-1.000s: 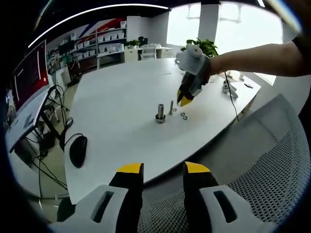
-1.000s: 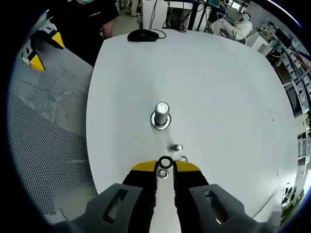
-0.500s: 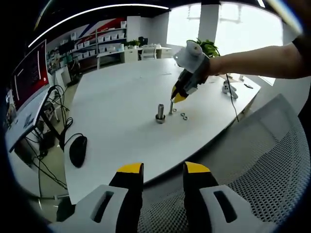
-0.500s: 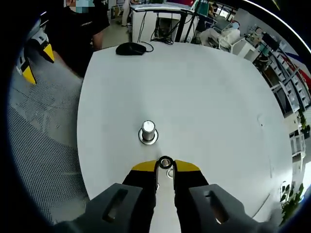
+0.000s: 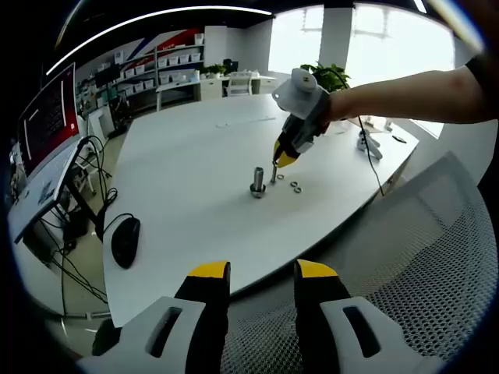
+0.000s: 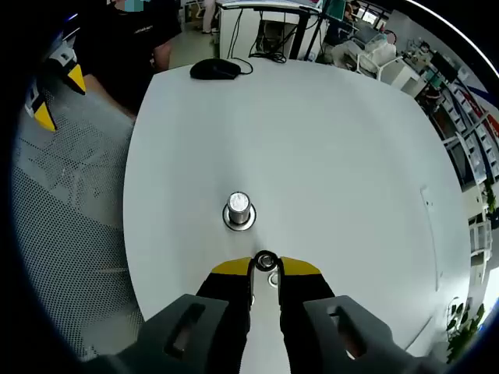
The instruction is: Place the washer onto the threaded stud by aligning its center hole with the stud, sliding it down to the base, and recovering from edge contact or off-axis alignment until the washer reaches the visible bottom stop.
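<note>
The threaded stud stands upright on its round base on the white table. My right gripper hovers just short of it, shut on a small steel washer held between the yellow tips. In the left gripper view the right gripper hangs a little right of and above the stud, with a person's arm behind it. A second bolt and two loose washers lie beside the stud. My left gripper is open, low over the chair, holding nothing.
A black mouse lies near the table's left edge, also seen as a mouse at the far end. A mesh chair sits under my left gripper. A person in dark clothes stands beyond the table. Shelves and desks line the room.
My right gripper has carried the washer away from the loose parts to just beside the stud and has since held nearly still. The left gripper has not moved.
</note>
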### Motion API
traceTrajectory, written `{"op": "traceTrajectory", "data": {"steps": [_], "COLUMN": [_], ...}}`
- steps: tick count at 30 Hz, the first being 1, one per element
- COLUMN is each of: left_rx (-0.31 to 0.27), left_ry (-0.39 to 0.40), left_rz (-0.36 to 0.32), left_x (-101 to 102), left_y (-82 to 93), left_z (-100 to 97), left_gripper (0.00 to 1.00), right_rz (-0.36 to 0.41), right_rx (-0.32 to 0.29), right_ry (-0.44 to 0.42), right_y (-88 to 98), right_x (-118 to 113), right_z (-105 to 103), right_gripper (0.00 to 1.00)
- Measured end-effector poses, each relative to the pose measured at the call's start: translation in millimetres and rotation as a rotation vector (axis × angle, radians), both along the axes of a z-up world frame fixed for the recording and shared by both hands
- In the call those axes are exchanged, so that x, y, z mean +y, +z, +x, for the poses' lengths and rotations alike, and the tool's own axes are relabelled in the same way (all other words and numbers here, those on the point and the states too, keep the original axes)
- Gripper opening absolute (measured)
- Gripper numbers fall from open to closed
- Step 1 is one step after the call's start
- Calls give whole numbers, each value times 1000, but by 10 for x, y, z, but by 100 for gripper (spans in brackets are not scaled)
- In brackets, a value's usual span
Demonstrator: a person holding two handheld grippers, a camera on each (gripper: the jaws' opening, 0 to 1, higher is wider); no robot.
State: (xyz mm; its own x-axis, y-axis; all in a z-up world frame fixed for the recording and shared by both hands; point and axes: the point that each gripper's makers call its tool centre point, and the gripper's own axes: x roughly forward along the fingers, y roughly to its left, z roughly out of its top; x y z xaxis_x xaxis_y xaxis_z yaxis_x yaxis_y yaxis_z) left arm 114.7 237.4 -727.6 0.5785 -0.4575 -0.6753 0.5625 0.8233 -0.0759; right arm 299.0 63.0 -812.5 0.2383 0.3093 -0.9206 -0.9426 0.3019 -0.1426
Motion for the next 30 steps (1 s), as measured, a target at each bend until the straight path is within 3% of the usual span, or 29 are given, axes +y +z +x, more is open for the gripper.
{"op": "traceTrajectory", "data": {"steps": [11,30], "left_rx": [2,7], "left_ry": [2,4], "left_rz": [-1,-3], "left_x": [1,5], "left_y": [-1,-7], "left_z": [-3,-4], "left_gripper": [31,31], "right_rz": [-23,-61], "right_rx": [18,79], "right_ry": [16,20], "right_y": [-90,-422], "right_x": [46,29], "right_z": [2,3], "right_gripper": [13,13]}}
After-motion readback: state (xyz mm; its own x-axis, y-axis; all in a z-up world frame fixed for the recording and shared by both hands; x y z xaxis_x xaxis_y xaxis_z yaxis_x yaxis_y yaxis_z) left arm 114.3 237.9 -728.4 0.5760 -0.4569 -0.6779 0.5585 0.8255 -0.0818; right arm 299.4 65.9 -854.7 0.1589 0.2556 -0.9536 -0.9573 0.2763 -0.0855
